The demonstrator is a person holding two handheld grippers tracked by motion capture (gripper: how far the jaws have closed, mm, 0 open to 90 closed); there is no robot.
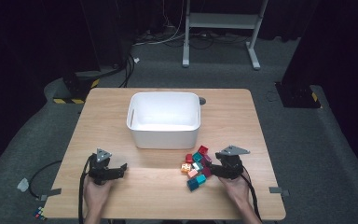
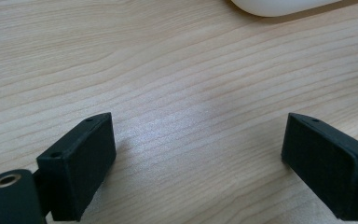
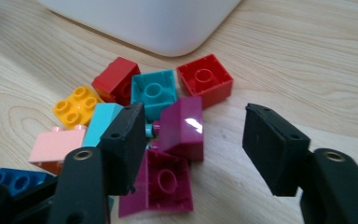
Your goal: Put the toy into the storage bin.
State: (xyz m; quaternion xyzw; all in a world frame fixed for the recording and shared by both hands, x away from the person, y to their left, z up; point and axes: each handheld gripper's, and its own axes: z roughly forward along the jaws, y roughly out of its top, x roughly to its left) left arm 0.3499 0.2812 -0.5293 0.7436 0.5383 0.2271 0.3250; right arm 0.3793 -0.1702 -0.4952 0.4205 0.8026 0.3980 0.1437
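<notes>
Left gripper (image 1: 121, 166) sat released over bare table (image 1: 158, 196), white bin (image 1: 164, 119) stood behind centre, block pile (image 1: 196, 167) lay just right of centre, right gripper (image 3: 193, 142) gaped astride magenta blocks (image 3: 179, 128), gripping nothing.

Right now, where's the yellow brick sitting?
In the right gripper view the yellow brick lies studs up at the left edge of the brick pile, beside the red brick and above the pink brick, just below the white bin.

No readable text, labels, brand names, numbers or signs appear on anything in these three views.
</notes>
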